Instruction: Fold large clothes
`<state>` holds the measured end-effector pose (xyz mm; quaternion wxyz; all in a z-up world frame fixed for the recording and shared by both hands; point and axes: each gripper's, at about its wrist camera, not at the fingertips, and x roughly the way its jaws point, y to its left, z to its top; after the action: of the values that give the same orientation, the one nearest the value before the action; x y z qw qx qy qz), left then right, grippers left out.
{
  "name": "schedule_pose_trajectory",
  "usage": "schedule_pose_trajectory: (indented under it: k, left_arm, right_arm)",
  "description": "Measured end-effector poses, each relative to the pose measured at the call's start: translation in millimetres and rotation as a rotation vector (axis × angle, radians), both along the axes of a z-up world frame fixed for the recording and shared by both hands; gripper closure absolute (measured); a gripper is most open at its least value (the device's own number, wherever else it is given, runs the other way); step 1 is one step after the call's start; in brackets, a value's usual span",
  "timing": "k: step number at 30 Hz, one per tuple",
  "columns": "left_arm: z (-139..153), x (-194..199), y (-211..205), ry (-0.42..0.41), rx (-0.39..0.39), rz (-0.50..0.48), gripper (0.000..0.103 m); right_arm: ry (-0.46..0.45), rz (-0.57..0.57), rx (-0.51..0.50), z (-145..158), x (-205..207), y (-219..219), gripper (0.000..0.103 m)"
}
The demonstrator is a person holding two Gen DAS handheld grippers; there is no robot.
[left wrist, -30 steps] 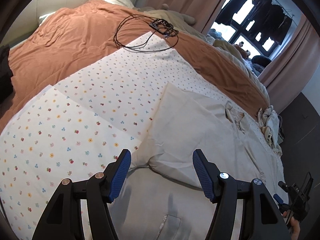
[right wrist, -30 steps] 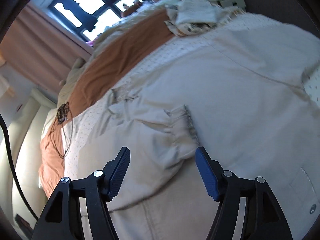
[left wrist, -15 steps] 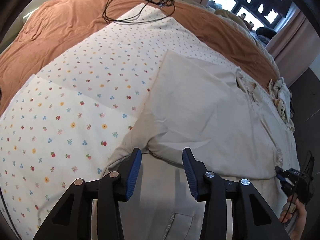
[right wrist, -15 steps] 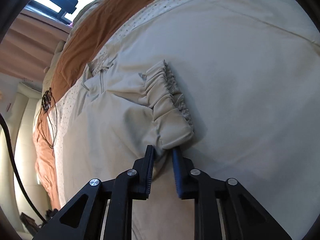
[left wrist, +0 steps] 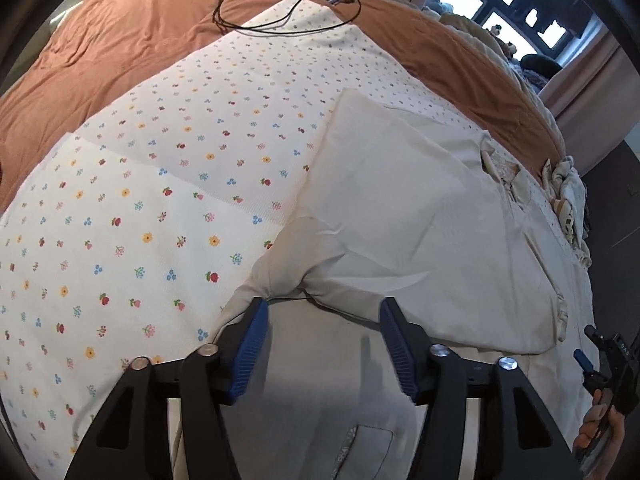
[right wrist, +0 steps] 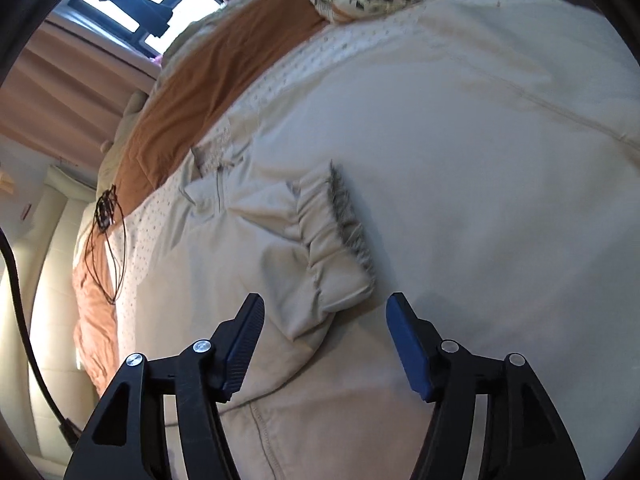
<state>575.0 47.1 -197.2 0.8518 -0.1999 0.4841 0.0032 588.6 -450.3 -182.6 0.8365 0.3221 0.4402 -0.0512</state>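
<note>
With the sleeve (right wrist: 320, 248) laid across the jacket (left wrist: 420, 216) just ahead of the right hand-held gripper (right wrist: 324, 344), both pairs of jaws have just been opened and stand apart, empty, the left hand-held gripper (left wrist: 324, 344) included, so a fresh grip is probably called for next.

1. The left gripper (left wrist: 323, 312) has two black plastic arms with triangular cut-outs.
2. Its fingers (left wrist: 249, 350) carry ribbed blue pads.
3. Round silver screws sit on each arm's joints.
4. The right gripper (right wrist: 325, 312) has the same build: black arms, blue ribbed pads, silver screws.
5. A bare hand (left wrist: 600, 432) shows in the left wrist view's lower right corner, around a black handle.
</note>
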Motion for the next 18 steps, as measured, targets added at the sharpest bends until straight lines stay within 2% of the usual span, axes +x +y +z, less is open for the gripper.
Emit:
schedule_pose_trajectory:
  k: [1, 2, 6, 10, 12, 15, 18]
  left_arm:
    - [5.3, -2.5, -1.7, -0.018, 0.005, -0.003, 0.026]
    - [10.4, -4.9, -2.7, -0.036, 0.008, -0.005, 0.023]
    - [25.3, -13.4, -2.5, -0.08, -0.009, 0.019, 0.023]
    - [32.7, -18.7, -2.9, -0.109, -0.043, 0.04, 0.023]
    - [38.6, -19.6, -8.8, -0.143, -0.062, 0.026, 0.022]
    - [46.1, -20.8, -25.8, -0.17, 0.001, 0.003, 0.022]
    - [48.6, -21.4, -42.6, -0.188, 0.047, -0.029, 0.023]
  right_arm:
    - [-0.007, -0.001, -0.01, 4.9, -2.6, -4.7, 0.038]
    - [-0.017, -0.004, -0.021, 10.3, -5.9, -10.9, 0.038]
    - [-0.036, -0.046, -0.086, 25.6, -19.0, -41.7, 0.038]
    - [-0.046, -0.075, -0.072, 31.2, -31.3, -77.3, 0.038]
    - [-0.049, -0.089, -0.111, 35.7, -37.7, -93.5, 0.038]
    - [-0.058, -0.129, -0.169, 39.9, -50.1, -121.1, 0.038]
    - [-0.062, -0.179, -0.125, 38.2, -64.1, -158.7, 0.038]
